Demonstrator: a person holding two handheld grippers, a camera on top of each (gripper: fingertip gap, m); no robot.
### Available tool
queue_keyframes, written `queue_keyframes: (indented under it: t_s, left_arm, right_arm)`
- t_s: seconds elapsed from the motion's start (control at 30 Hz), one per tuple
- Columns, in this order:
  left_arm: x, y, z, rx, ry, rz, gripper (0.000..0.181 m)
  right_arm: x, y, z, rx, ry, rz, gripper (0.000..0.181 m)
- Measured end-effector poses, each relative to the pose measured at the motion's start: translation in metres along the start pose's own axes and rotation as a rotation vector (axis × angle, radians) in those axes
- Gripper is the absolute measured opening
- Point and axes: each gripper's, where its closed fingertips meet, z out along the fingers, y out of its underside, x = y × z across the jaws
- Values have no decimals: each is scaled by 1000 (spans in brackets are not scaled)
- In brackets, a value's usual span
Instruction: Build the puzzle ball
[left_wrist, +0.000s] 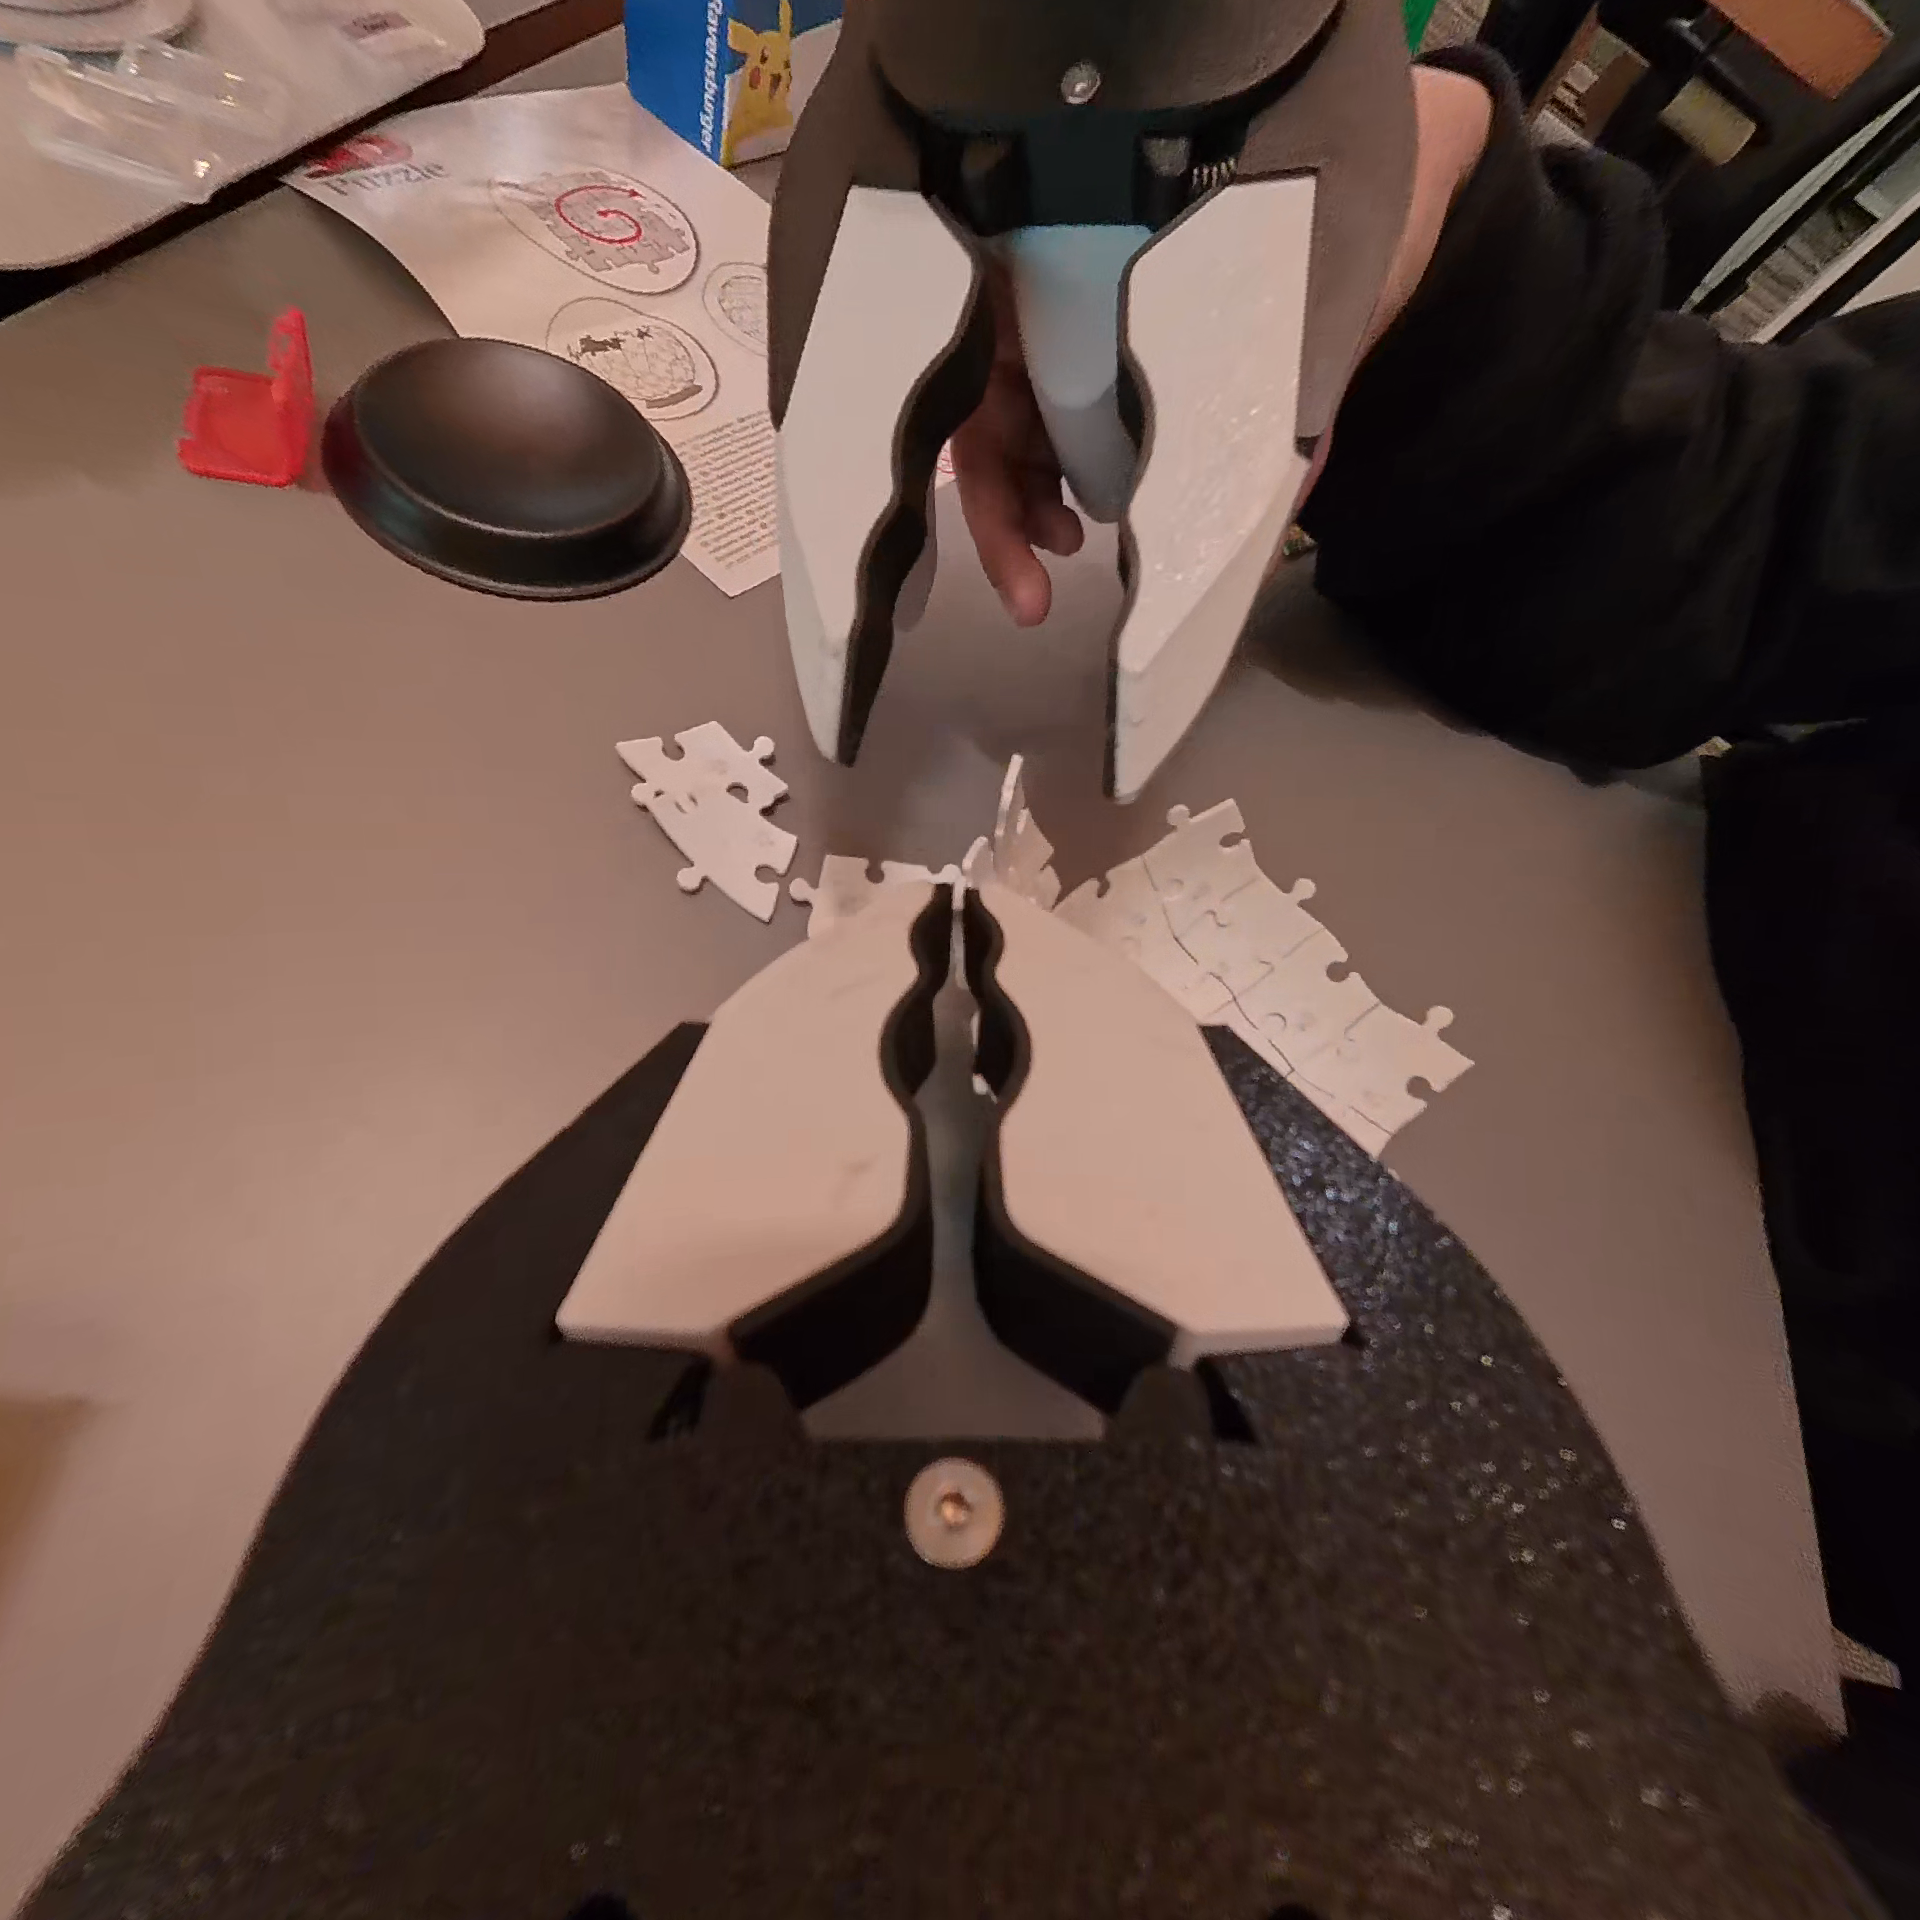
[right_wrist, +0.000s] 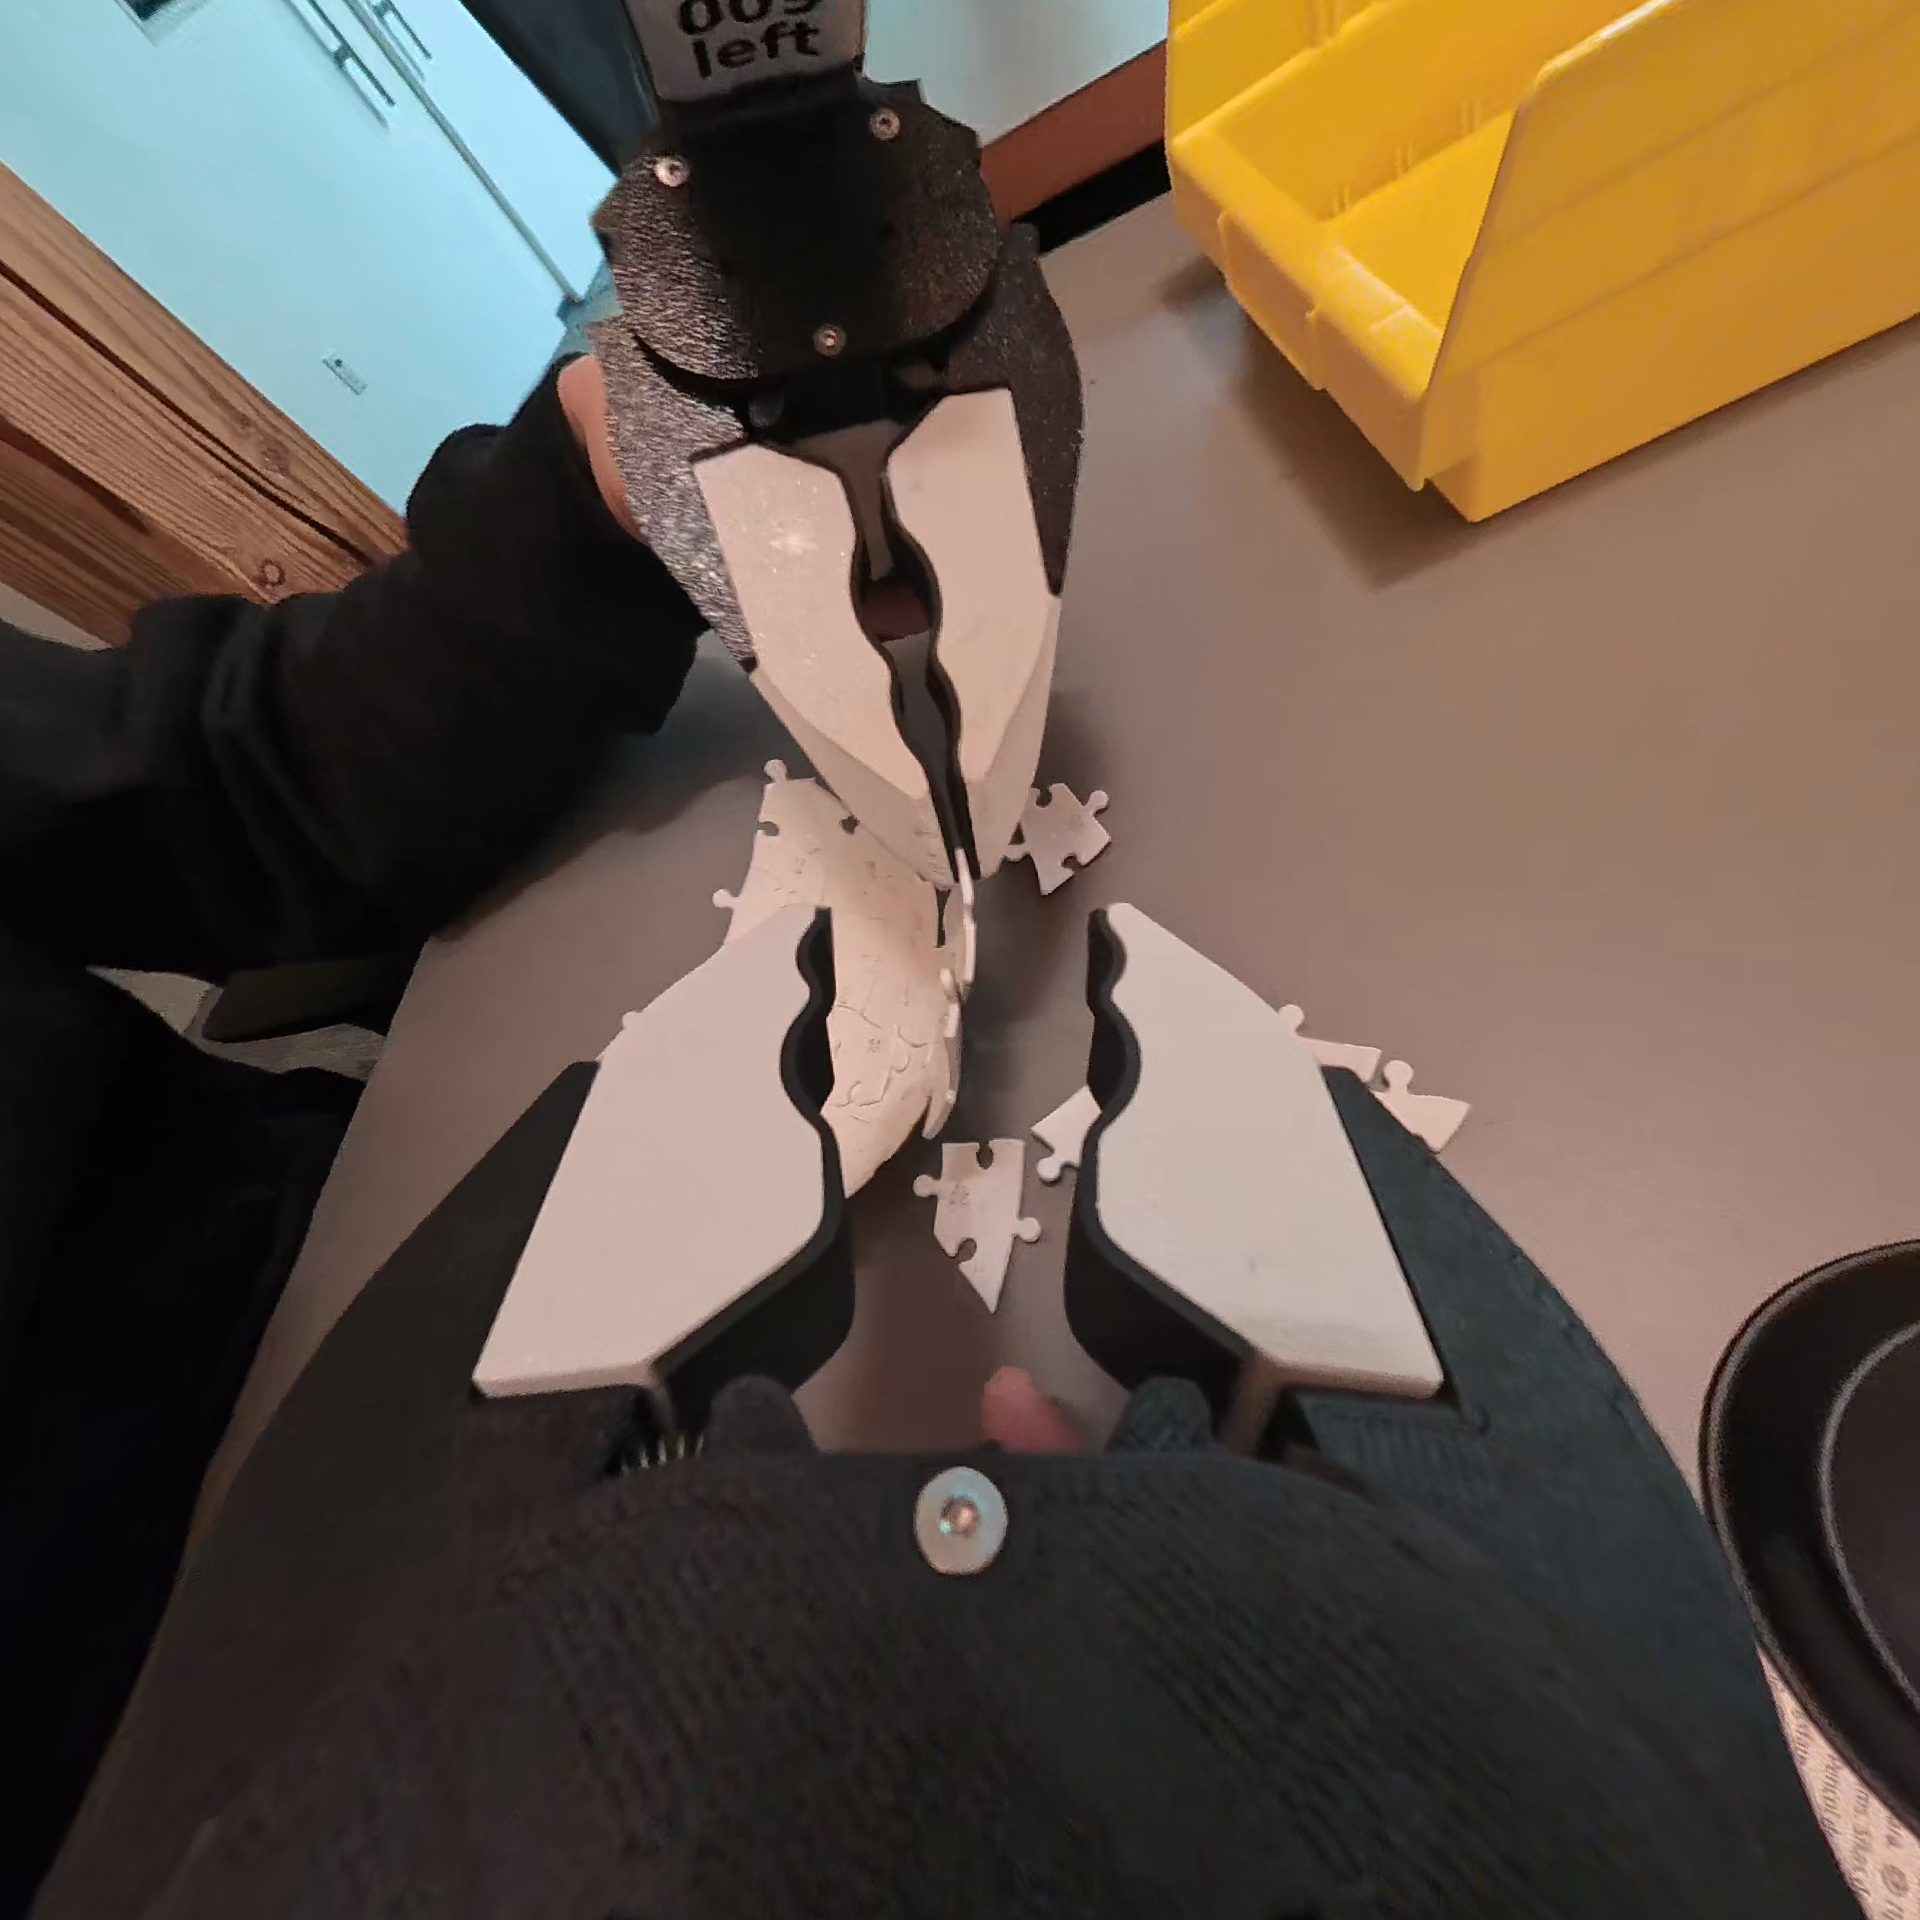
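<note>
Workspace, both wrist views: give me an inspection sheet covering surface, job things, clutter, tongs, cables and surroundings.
Surface: grey-brown table, matte.
Job's things: joined strip of white puzzle pieces lying to one side; one white piece standing on edge in the left tongs; loose white pieces flat on the table; black round stand; instruction sheet; blue puzzle box.
Clutter: small red plastic part; clear plastic bags; yellow bins.
Tongs: left tongs shut on the upright piece; right tongs open, hovering above the pieces.
Cables: nothing seen.
Surroundings: wooden furniture, pale wall, person's dark sleeve.
</note>
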Motion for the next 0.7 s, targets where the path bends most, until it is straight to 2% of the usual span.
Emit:
queue_keyframes:
  t_s: [0.3,0.5,0.7]
  left_arm:
    - [-7,2,-18,5,-35,2,1]
    - [-8,1,-24,-92,-26,17,1]
    - [-7,11,-19,-178,-12,19,1]
  right_arm:
    - [2,-2,12,-29,-20,-5,47]
    - [6,3,23,-46,-35,33,44]
    - [5,12,27,-72,-68,67,36]
